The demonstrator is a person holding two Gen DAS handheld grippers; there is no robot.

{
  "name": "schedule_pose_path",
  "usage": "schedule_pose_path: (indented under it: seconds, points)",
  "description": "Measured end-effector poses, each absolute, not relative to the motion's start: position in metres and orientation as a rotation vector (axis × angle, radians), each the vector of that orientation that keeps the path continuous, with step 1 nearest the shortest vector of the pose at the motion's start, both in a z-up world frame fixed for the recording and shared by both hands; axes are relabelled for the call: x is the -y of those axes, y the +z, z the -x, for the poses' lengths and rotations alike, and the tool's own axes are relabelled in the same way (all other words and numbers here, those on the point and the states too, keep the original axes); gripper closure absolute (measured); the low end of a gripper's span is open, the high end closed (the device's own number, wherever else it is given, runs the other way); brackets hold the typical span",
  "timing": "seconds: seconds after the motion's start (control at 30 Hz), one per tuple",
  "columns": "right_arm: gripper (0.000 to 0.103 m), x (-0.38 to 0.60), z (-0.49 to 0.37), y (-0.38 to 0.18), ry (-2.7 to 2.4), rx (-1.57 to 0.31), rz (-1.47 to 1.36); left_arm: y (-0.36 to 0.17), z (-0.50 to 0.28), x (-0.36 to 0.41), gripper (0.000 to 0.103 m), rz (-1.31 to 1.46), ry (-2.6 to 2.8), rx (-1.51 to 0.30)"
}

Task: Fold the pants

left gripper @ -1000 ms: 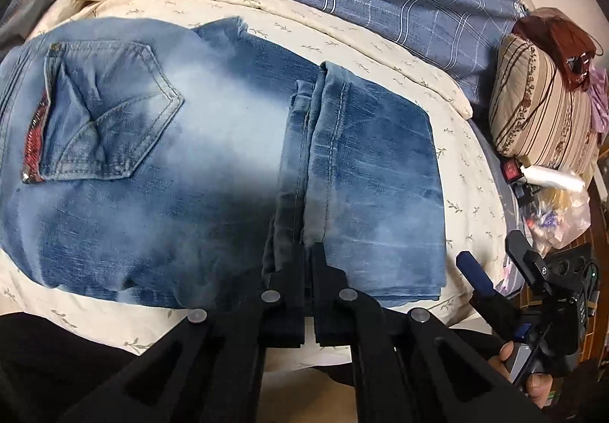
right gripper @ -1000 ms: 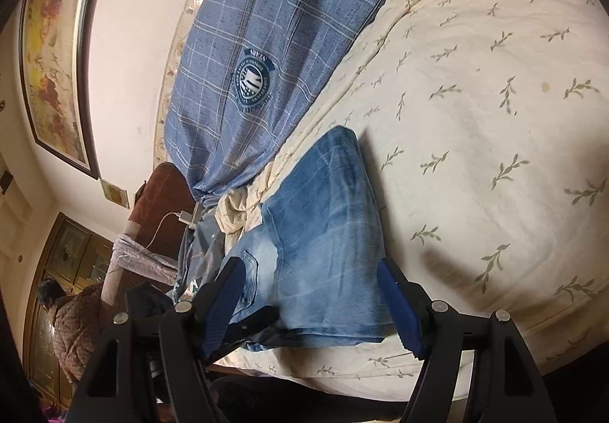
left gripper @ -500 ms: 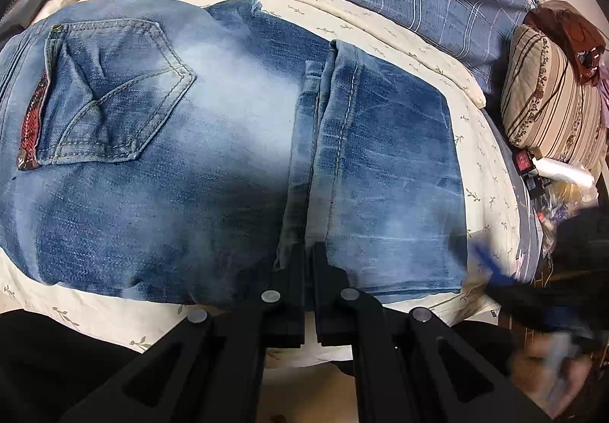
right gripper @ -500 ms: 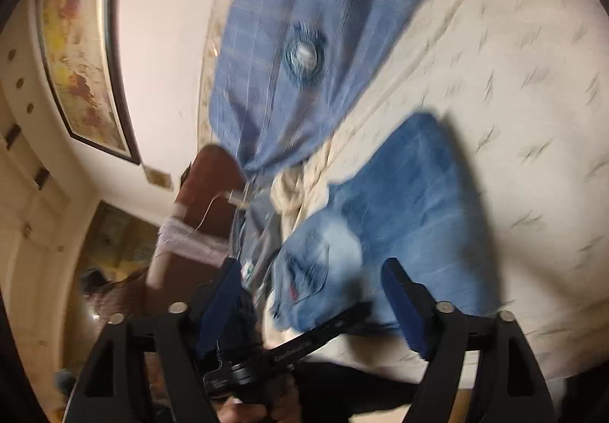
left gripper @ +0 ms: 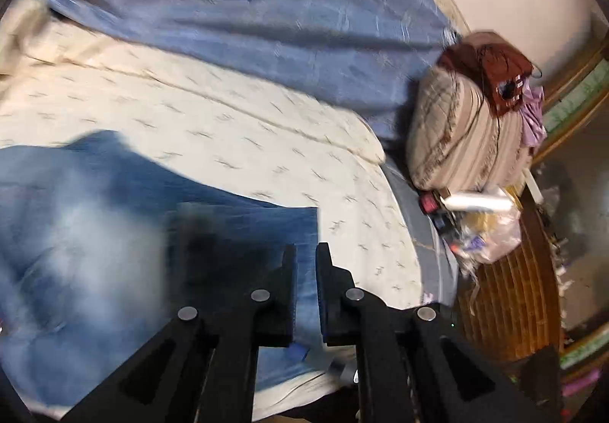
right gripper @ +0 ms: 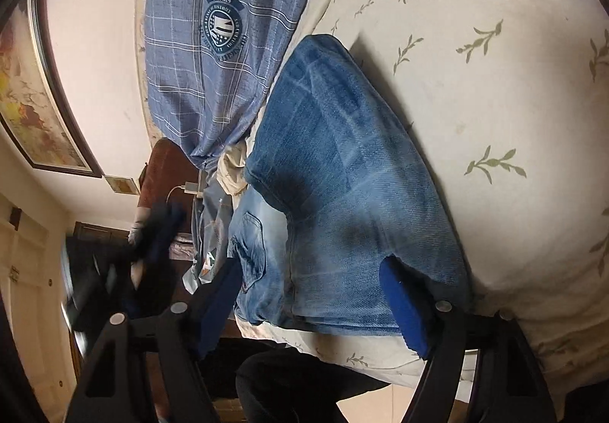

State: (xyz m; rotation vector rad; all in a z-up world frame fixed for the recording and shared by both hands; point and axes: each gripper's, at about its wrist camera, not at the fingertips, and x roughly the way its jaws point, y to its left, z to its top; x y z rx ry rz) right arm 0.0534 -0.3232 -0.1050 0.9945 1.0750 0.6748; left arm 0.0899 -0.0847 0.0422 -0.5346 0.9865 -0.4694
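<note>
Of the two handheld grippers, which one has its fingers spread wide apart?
The right gripper, with blue-padded fingers spread across the folded blue denim jeans. The left gripper shows only a narrow slit between its black fingers.

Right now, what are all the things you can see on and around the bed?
jeans: one, blue, folded on the bedspread near its front edge
bedspread: one, cream with green sprigs, covering the bed
plaid quilt: one, blue with a round badge, along the far side by the wall
striped cushion: one, beige and brown, at the bed's end
framed map: one, dark frame, on the wall
plastic bag: one, clear, below the cushion
left gripper: one, black, fingers nearly together, over the jeans' corner, pinching nothing
right gripper: one, blue pads, wide open, at the jeans' near edge
</note>
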Motion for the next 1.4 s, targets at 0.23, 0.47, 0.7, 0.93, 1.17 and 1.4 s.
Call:
schedule_pose_path:
  seconds: [0.23, 0.47, 0.7, 0.93, 1.17, 1.4]
  points:
    - [0.025, 0.324, -0.052, -0.107, 0.717, -1.069, -0.98, -0.042, -0.143, 0.073, 0.1, 0.525, -0.259, -1.177]
    - [0.025, 0.318, -0.05, -0.097, 0.701, -1.071, -0.915, -0.02, -0.135, 0.094, 0.1, 0.333, -0.207, -1.144]
    - [0.025, 0.341, -0.058, -0.035, 0.756, -0.897, -0.903, 0.015, -0.067, 0.078, 0.074, 0.214, -0.259, -0.965]
    - [0.024, 0.333, -0.151, -0.048, 0.741, -1.017, -0.995, -0.025, -0.039, 0.083, 0.062, 0.035, -0.182, -0.993]
    - [0.024, 0.326, -0.18, -0.07, 0.624, -1.089, -1.029, -0.032, -0.041, 0.08, 0.061, 0.03, -0.189, -0.972]
    - [0.023, 0.336, -0.098, -0.047, 0.742, -1.069, -1.012, -0.03, -0.035, 0.083, 0.06, 0.043, -0.184, -0.971]
